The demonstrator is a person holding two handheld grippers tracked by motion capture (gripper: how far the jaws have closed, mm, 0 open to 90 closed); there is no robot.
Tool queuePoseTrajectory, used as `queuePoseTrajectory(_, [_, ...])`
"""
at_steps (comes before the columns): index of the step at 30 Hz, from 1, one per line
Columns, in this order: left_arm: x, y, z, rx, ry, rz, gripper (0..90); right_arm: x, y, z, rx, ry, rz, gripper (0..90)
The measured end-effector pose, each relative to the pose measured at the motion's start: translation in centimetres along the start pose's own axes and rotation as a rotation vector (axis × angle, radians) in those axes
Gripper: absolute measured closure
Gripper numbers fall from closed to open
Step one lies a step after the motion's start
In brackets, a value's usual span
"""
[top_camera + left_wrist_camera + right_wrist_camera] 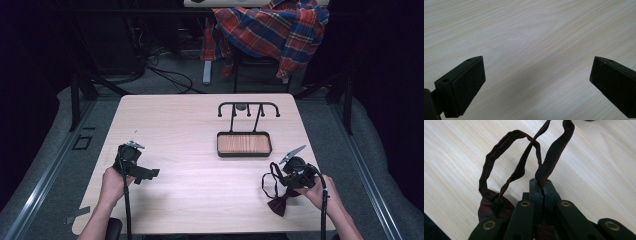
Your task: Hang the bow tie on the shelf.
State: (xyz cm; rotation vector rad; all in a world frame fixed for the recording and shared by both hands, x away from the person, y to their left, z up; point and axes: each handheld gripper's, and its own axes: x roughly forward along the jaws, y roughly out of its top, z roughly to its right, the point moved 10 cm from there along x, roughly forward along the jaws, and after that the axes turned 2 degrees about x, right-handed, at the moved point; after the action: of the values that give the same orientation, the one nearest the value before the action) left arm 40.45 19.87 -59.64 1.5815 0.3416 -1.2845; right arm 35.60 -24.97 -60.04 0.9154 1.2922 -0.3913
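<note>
Bow tie [278, 204], dark red, sits at the near right of the worktop [200, 130], w/ its thin strap [270, 181] looping up off the wood. Right tool [294, 176] is pinching that strap: in the right gripper view the jaws are pressed together on the band [554, 152], which rises from the jaw tips, while the rest of the strap curls in a loop to the left and runs down to the bow [495, 206] lying just beside the tool's linkage. Person's right hand [320, 192] holds this tool near the worktop's right edge.

Left tool [137, 167] is at the near left, held by the left hand [114, 184], well apart from the bow tie. Its jaws are spread wide, nothing between them; left gripper view has bare pale wood grain between the two black pads [465, 87].

Black metal stand w/ a wooden tray base [244, 144] and a hooked top rail [248, 106] sits toward the far right-centre of the worktop. Beyond the far edge, a plaid shirt [272, 27] is draped over a chair; cables [167, 75] lie on the floor.
</note>
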Motion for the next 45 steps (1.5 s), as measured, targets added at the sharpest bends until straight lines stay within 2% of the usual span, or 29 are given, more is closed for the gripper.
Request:
queuePoseTrajectory(2, [0.0, -0.1, -0.1, -0.004, -0.002, -0.001, 0.2, -0.1, 0.2, 0.1, 0.004, -0.009, 0.007, 88.4])
queuePoseTrajectory(3, [0.0, -0.1, -0.1, -0.005, -0.001, -0.002, 0.2, -0.2, 0.5, 0.2, 0.017, -0.025, 0.035, 88.4])
queuePoseTrajectory(5, [0.0, -0.1, -0.1, -0.004, -0.001, -0.002, 0.2, -0.4, 0.6, 0.2, 0.009, -0.024, 0.028, 88.4])
queuePoseTrajectory(7, [0.0, -0.1, -0.1, -0.002, -0.003, -0.001, 0.2, -0.6, 1.0, 0.3, 0.013, -0.049, 0.052, 88.4])
queuePoseTrajectory(14, [0.0, 0.0, -0.1, 0.003, 0.000, 0.001, 0.2, -1.2, 1.5, 0.9, 0.014, -0.101, 0.083, 88.3])
queuePoseTrajectory(22, [0.1, 0.1, 0.0, 0.006, 0.003, -0.001, 0.2, -1.8, 1.8, 1.2, 0.029, -0.130, 0.137, 88.6])
queuePoseTrajectory(33, [0.1, -0.3, -0.4, -0.012, 0.007, -0.002, 0.2, -2.5, 2.9, 1.8, 0.017, -0.179, 0.192, 88.7])
queuePoseTrajectory(39, [0.2, 0.0, 0.0, 0.015, 0.005, -0.008, 0.2, -3.2, 3.1, 2.2, 0.018, -0.211, 0.216, 88.8])
queuePoseTrajectory(45, [0.2, 0.1, 0.3, 0.020, 0.007, -0.009, 0.2, -3.8, 3.4, 2.6, 0.027, -0.229, 0.250, 88.8])
